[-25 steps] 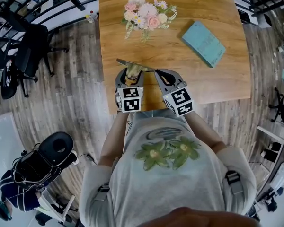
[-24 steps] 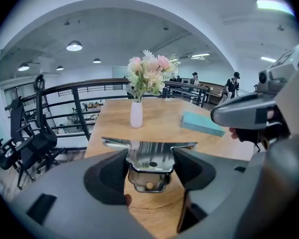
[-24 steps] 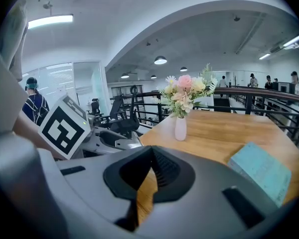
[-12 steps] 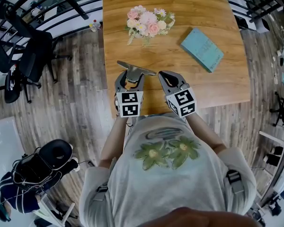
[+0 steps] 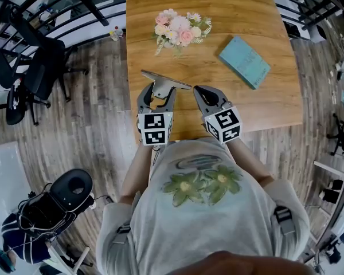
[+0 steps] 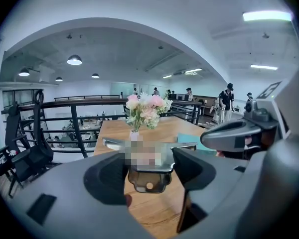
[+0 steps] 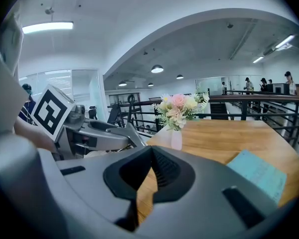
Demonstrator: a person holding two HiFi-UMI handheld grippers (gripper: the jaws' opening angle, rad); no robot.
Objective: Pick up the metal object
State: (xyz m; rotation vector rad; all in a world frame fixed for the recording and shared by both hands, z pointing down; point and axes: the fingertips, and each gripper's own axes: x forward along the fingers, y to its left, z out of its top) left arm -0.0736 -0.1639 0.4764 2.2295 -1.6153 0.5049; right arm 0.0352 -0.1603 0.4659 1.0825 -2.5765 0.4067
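Observation:
The metal object [image 5: 165, 80], a flat grey plate with a tab and a hole, hangs level above the near left part of the wooden table [image 5: 275, 105]. My left gripper [image 5: 156, 98] is shut on its tab. In the left gripper view the metal object [image 6: 148, 177] sits crosswise between the jaws, its middle blurred. My right gripper [image 5: 209, 98] hovers just to the right, shut with nothing in it; its pads meet in the right gripper view [image 7: 146, 172]. That view also shows the left gripper [image 7: 92, 133] with the plate's edge [image 7: 135, 135].
A vase of pink and white flowers [image 5: 180, 26] stands at the table's far middle, and a teal book [image 5: 245, 61] lies to its right. Office chairs [image 5: 28, 67] and a black bag [image 5: 54, 205] are on the wooden floor at the left.
Both grippers have drawn back slightly toward the person's body. The left one still holds the metal object level; the right one stays shut beside it.

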